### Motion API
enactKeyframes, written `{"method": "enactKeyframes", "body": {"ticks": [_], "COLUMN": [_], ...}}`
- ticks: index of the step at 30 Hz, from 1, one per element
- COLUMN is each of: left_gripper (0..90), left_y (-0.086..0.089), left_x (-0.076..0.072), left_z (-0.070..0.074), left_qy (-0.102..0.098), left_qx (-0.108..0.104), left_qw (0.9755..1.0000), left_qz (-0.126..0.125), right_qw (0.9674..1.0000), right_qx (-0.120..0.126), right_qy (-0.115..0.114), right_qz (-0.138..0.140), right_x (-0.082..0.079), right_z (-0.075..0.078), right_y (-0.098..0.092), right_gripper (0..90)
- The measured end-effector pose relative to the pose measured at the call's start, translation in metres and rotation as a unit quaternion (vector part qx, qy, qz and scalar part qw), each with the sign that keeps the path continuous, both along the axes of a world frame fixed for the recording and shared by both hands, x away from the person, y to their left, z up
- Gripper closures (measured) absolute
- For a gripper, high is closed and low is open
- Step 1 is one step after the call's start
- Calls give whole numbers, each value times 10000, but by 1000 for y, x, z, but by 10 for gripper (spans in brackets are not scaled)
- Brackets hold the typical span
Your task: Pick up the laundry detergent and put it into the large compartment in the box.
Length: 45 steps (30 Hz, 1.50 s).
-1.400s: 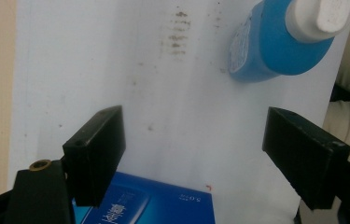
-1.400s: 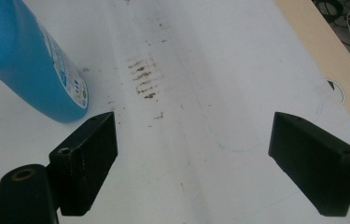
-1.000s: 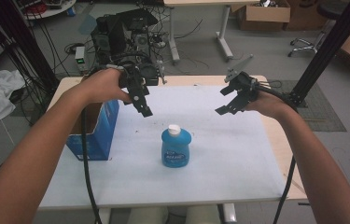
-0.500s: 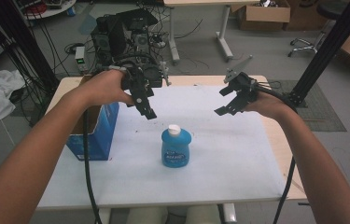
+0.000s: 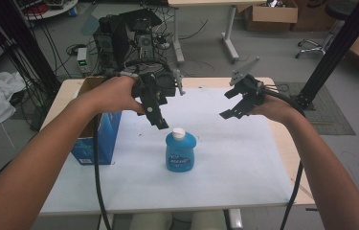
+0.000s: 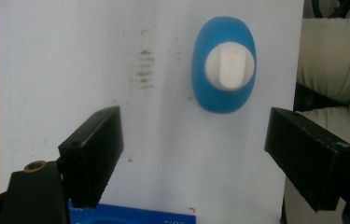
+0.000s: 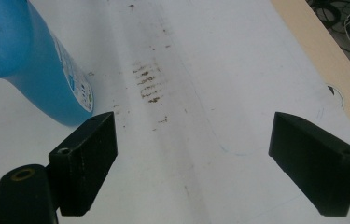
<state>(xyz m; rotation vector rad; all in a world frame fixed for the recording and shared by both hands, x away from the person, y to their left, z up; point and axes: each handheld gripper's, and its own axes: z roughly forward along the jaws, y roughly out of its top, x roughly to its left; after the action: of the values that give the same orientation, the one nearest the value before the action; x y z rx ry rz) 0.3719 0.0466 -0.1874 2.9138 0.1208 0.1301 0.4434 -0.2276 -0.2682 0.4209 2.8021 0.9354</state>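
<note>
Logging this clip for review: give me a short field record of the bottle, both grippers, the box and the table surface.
bottle: blue bottle with white cap, upright on the white table
left gripper: above the bottle, jaws open and just been opening, nothing between them
right gripper: raised over the table, jaws open, holding nothing
box: blue cardboard box at the table's left edge
surface: brownish smudges

The left gripper (image 5: 160, 120) has edged toward the blue bottle (image 5: 181, 152) (apparently from above), jaws just opening wider.
</note>
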Motion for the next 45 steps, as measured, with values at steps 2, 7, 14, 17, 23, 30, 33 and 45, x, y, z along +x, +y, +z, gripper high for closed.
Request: {"method": "enactKeyframes", "body": {"ticks": [2, 7, 14, 17, 23, 30, 33, 45], "left_gripper": [201, 198, 197, 197, 197, 195, 195, 195], "left_y": [-4, -13, -25, -31, -36, -43, -46, -50], "left_x": [-3, -8, -12, -12, -11, -10, -10, -9], "left_z": [0, -3, -10, -15, -24, -32, -36, -49], "left_qy": [-19, -8, 26, 90, 148, 175, 197, 248], "left_qx": [23, 61, 167, 220, 281, 314, 345, 430], "left_qw": [9999, 9997, 9992, 9990, 9988, 9985, 9984, 9981], "left_qz": [-102, -220, -356, -375, -385, -409, -403, -375], "right_qw": [10000, 10000, 10000, 10000, 10000, 10000, 10000, 10000], "right_qx": [-3, -8, 18, 17, 18, 24, 27, 29], "right_qy": [1, -6, -11, -15, -19, -26, -23, -19], "right_qz": [-3, 9, 19, 27, 29, 45, 47, 36], "right_x": [0, 0, 1, 1, 0, 0, 0, 0], "right_z": [0, 0, 0, 0, 0, 0, 0, -2], "right_y": [0, 0, 0, 0, -1, -1, -1, -2], "right_gripper": [153, 153, 153, 153, 152, 152, 153, 152]}}
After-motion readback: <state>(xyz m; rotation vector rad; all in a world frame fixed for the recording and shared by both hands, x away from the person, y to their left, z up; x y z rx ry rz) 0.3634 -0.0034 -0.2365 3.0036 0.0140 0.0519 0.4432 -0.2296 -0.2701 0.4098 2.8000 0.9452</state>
